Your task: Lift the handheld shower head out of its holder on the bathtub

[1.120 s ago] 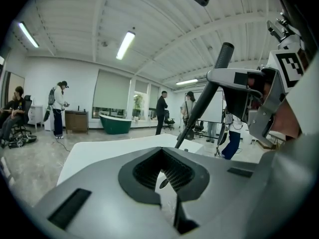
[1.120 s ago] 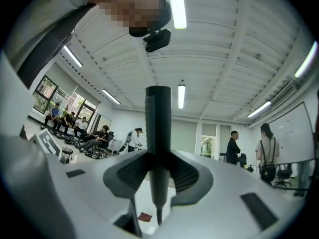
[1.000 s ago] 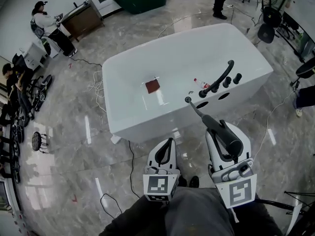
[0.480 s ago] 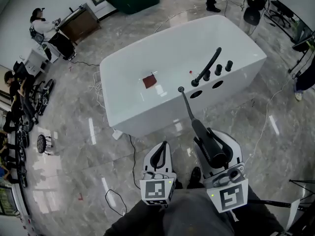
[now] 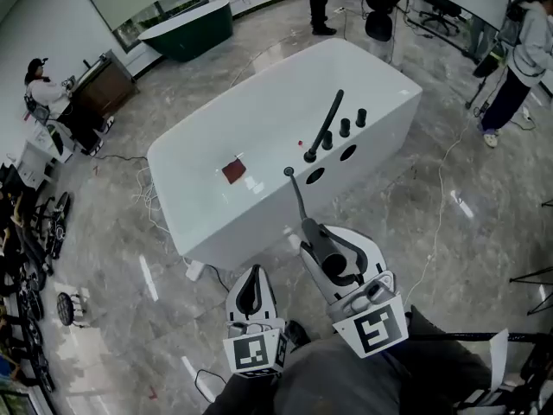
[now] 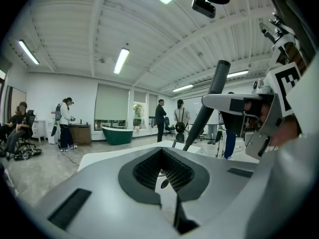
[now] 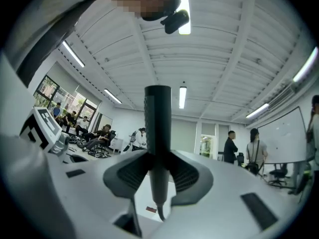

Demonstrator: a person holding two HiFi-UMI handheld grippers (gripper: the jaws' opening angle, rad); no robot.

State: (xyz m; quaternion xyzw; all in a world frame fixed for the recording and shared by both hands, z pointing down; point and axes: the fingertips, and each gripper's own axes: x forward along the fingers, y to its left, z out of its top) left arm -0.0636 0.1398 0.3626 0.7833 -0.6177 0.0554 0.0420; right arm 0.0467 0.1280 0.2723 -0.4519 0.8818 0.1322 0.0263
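My right gripper [image 5: 324,253] is shut on the black handheld shower head [image 5: 333,264] and holds it in the air in front of the white bathtub [image 5: 199,210]. The stick stands tilted, thick end up, with its thin lower end [image 5: 289,173] hanging over the tub's near edge by an oval hole [image 5: 315,176]. In the right gripper view the shower head [image 7: 158,123] rises straight up between the pads. My left gripper [image 5: 251,290] hangs lower left with its jaws together and nothing in them. The left gripper view shows the shower head [image 6: 204,108] at upper right.
A black spout [image 5: 324,126] and two black knobs [image 5: 345,127] stand on the tub's rim beside a second hole [image 5: 347,152]. A red-brown square [image 5: 233,171] lies inside the tub. Cables trail on the floor [image 5: 186,271]. A dark green tub [image 5: 186,20] and several people are further off.
Both grippers have drawn back from the bathtub, the right one carrying the shower head with it. The tub now lies further away, and the view has swung so more floor shows on the right.
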